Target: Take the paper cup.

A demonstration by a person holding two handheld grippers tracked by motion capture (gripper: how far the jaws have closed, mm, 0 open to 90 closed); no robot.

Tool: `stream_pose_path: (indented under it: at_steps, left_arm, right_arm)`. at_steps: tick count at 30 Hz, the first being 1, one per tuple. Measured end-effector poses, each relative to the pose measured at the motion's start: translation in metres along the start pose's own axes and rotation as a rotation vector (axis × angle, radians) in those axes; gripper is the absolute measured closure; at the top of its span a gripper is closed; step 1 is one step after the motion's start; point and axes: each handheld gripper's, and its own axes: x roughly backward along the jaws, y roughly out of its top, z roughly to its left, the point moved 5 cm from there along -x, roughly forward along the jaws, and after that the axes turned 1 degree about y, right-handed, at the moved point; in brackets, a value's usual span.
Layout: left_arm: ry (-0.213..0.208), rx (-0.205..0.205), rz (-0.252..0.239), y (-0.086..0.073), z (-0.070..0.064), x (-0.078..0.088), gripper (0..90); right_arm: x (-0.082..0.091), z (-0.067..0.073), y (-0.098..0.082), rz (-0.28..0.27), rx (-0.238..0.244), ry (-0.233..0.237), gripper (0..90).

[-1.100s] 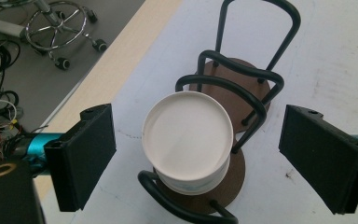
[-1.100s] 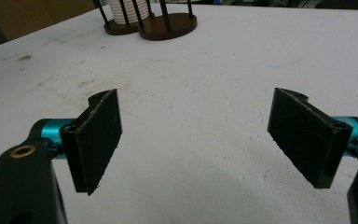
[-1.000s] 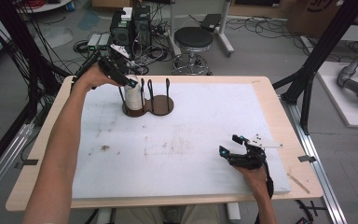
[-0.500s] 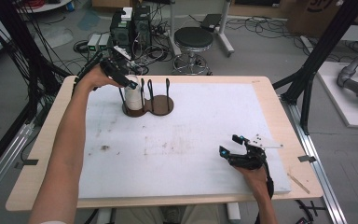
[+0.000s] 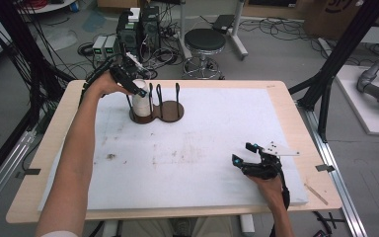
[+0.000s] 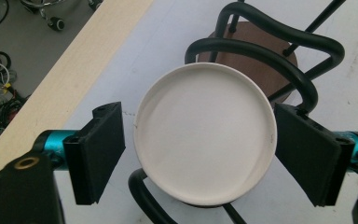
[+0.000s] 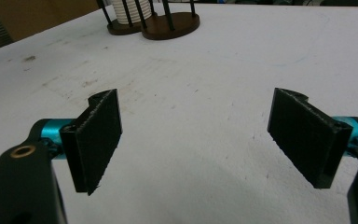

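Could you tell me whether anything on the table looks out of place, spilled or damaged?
Nothing serious: the white cup stands upright in the black wire holder. The white table cover carries brownish stains, the darkest near its left side.

Even, diffuse overhead light; scene bright, no hard glare. High view soft, low-res, w/ mild barrel distortion bending the worktop point(image 5: 276, 88) edges. Left gripper view sharp at centre; white cup point(image 6: 205, 133) nearly washed out, faint shadow beneath. Right gripper view dimmer, grainy; broad soft shadow on the white mat point(image 7: 205, 93) between the jaws; far background slightly blurred.
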Motion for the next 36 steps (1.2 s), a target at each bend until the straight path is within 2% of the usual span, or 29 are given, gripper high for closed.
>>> stream_pose_path:
  at_steps: [3,8,17,28,36]
  left_arm:
    - [0.008,0.005,0.002,0.000,0.001,0.000,22.1]
    - [-0.011,0.006,0.015,0.000,-0.001,0.000,31.6]
    - [-0.002,0.007,0.020,0.001,-0.002,0.001,32.4]
    - [0.003,0.022,-0.001,0.002,-0.001,0.008,33.5]
    - [0.015,0.040,-0.048,0.005,-0.001,0.023,34.1]
  right_arm:
    - [0.000,0.000,0.000,0.002,-0.005,-0.001,18.0]
    - [0.000,0.000,0.000,-0.002,0.000,-0.002,18.0]
    - [0.000,0.000,0.000,-0.001,0.002,-0.003,18.0]
    - [0.000,0.000,0.000,0.002,0.000,-0.003,18.0]
    - [0.000,0.000,0.000,0.004,-0.006,-0.004,18.0]
